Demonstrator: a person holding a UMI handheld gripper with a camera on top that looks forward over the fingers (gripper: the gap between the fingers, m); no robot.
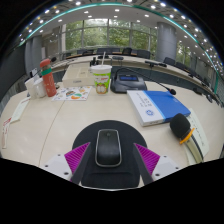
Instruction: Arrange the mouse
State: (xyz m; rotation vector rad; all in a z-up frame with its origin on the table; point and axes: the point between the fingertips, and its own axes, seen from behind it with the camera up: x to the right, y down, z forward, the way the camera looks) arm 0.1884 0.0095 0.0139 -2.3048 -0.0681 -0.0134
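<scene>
The dark grey computer mouse (pixel 108 147) lies on a round black mat (pixel 110 135) between the fingers (pixel 108 158) — they stand apart, a gap at either side. Beyond them on the beige table (pixel 45 125) stand a green-printed paper cup (pixel 101 79) and a white-and-blue book (pixel 151 106).

I see a pale desk (pixel 45 125) filling the middle of the frame. On it lie a dark mouse (pixel 108 147) at bottom centre, a white-and-blue book (pixel 152 105) to the right, a green-banded paper cup (pixel 101 78) above centre, and an orange bottle (pixel 48 78) at upper left.
</scene>
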